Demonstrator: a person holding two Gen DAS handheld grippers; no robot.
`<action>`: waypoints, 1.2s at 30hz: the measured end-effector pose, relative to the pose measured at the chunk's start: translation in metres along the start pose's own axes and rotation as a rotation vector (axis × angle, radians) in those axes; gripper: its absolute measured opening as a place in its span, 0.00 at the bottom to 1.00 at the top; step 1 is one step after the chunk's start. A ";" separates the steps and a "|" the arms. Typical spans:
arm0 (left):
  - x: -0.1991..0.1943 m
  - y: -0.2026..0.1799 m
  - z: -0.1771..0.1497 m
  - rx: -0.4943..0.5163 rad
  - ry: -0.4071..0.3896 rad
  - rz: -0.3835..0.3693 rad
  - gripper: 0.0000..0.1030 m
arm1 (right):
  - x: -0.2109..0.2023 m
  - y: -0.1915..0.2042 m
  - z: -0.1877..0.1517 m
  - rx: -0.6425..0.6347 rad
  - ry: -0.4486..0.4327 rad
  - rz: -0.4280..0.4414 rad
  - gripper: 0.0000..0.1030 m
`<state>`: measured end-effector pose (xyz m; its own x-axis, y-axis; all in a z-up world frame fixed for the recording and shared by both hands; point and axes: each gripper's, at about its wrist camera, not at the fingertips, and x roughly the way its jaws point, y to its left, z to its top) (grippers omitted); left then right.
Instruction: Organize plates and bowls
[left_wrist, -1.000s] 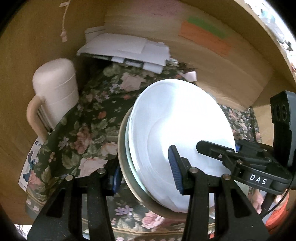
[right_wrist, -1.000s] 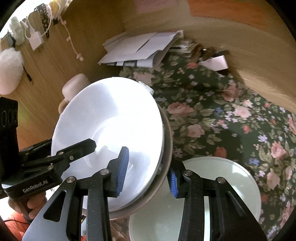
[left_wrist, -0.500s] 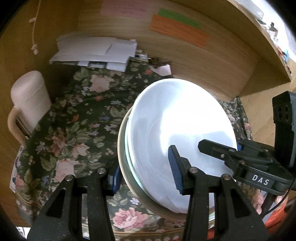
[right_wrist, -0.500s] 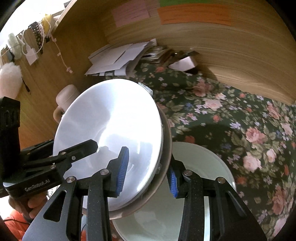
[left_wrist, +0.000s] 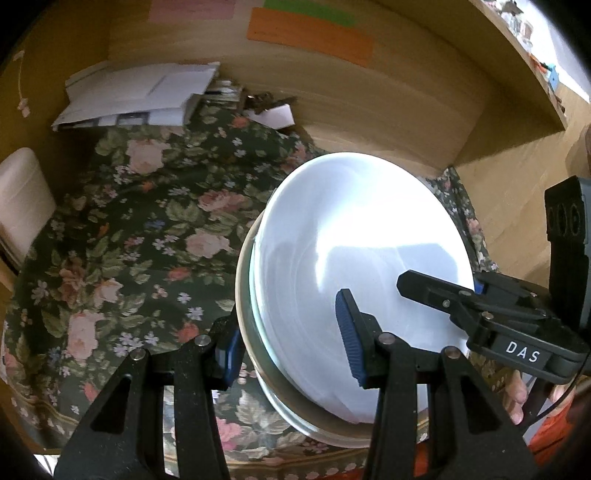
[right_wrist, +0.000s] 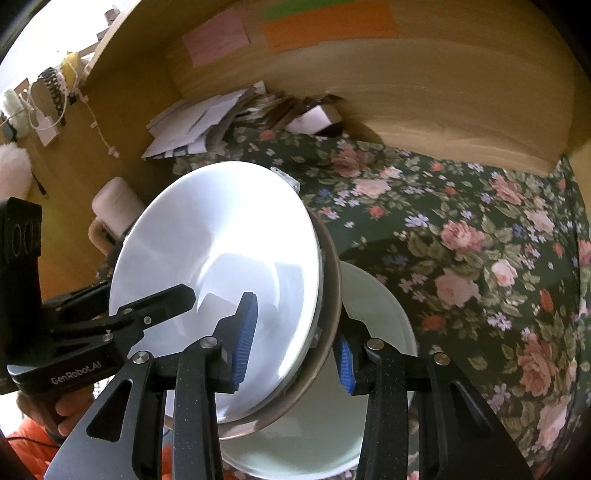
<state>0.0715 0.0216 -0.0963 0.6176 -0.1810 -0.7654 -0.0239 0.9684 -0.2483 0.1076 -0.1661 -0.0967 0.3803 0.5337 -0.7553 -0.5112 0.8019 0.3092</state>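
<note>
Currently, status: stack of plates (left_wrist: 354, 266) held tilted on edge above the floral cloth (left_wrist: 122, 236), carried by both grippers.
Risk, slip: the top white plate (right_wrist: 221, 251) could slide off the darker rimmed plate (right_wrist: 330, 258) beneath; cause, the steep tilt.
Risk, uneven grip: if one side lets go first, the stack would swing; cause, unmatched release.
Risk, impact: the stack hangs directly over the pale bowl (right_wrist: 376, 295) on the cloth.
Left gripper (left_wrist: 288, 332): closed down on the stack's near-left rim, one finger on each face.
Right gripper (right_wrist: 295, 332): likewise clamped across the rim from the opposite side.
Pose: both tools reach forward from below, converging on the lower edge.
</note>
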 end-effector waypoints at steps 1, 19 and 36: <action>0.003 -0.002 -0.001 0.003 0.006 -0.001 0.44 | 0.000 -0.002 -0.002 0.006 0.003 -0.002 0.34; 0.025 -0.011 -0.005 0.071 0.015 0.029 0.44 | -0.003 -0.025 -0.009 0.045 -0.028 -0.022 0.37; -0.067 -0.032 0.000 0.103 -0.335 0.071 0.57 | -0.089 0.017 -0.008 -0.082 -0.338 -0.067 0.51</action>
<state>0.0306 0.0028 -0.0373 0.8410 -0.0630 -0.5374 -0.0073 0.9918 -0.1277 0.0586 -0.2018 -0.0291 0.6416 0.5505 -0.5342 -0.5314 0.8212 0.2080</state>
